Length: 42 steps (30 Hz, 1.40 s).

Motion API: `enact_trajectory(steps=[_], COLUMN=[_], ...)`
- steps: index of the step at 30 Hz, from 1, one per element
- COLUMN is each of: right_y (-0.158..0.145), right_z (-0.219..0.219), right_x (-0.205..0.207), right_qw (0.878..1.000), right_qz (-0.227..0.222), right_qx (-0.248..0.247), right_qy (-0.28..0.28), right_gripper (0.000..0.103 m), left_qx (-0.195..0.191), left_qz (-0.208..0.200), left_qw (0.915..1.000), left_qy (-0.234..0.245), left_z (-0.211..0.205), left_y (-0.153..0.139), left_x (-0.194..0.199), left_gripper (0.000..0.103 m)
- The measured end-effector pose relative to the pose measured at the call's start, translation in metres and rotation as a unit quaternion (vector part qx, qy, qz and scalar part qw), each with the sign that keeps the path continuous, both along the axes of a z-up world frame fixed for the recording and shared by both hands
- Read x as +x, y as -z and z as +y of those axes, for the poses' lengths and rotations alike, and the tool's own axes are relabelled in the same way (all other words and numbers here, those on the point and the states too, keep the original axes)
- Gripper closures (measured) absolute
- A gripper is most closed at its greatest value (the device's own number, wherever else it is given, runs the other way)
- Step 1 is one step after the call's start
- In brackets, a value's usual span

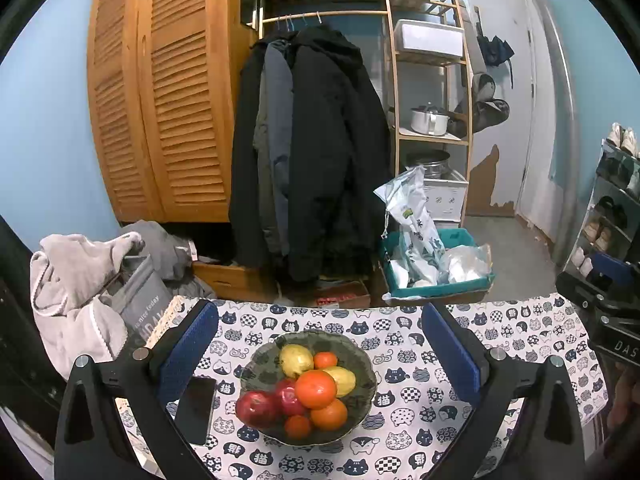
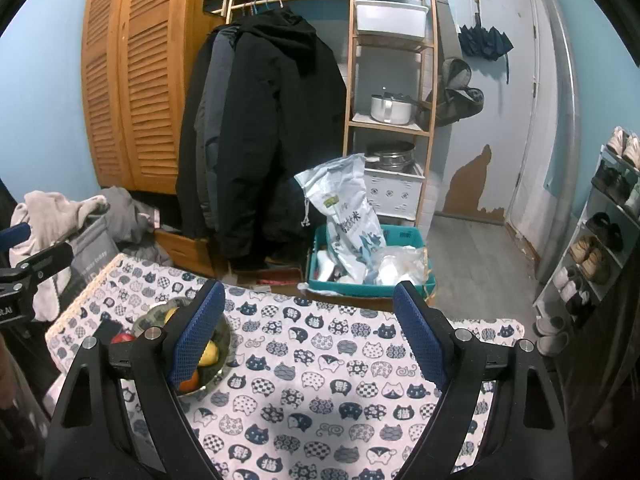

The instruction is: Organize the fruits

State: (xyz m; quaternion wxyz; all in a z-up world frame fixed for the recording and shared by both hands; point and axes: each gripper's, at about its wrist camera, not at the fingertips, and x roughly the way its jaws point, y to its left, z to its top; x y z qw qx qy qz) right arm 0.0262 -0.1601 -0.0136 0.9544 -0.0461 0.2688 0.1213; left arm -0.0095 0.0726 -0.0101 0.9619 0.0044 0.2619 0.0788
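A dark green bowl (image 1: 360, 364) sits on the white tablecloth (image 1: 432, 412) printed with navy cat faces. In the bowl: orange tangerines (image 1: 315, 389), red apples (image 1: 256, 407), yellow lemons (image 1: 295, 359). Left of the bowl lies a black phone (image 1: 197, 407). Both grippers' pads (image 1: 450, 354) are blue.

Pale blue walls (image 2: 36, 92) frame a louvred wooden wardrobe (image 1: 160, 100) on the left, with dark coats (image 1: 312, 152) hanging from a rail beside it. Right of the coats stands a bamboo shelf unit (image 2: 390, 92) — then a grey door (image 2: 504, 92), grey floor (image 2: 480, 256) and a shoe rack (image 2: 604, 232).
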Motion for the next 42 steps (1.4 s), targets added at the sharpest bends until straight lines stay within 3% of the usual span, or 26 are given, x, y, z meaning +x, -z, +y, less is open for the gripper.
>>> enact_trajectory(steps=[31,42], right_y=[-0.0002,-0.0002], right_z=[-0.0035,-0.0035], right_x=[-0.0004,-0.0003], right_qw=[1.0,1.0], right_qz=[0.001,0.001], right_qx=[0.0,0.0], right_qy=[0.001,0.002], right_gripper=[0.018,0.018], left_qx=[0.014,0.009], left_qz=[-0.001,-0.002], left_qw=[0.9998,1.0], left_qy=[-0.015,0.002], left_z=[-0.0038,-0.0062], left_y=[-0.0027,-0.0037], left_x=[0.0024,0.0024], left_gripper=[0.001,0.0])
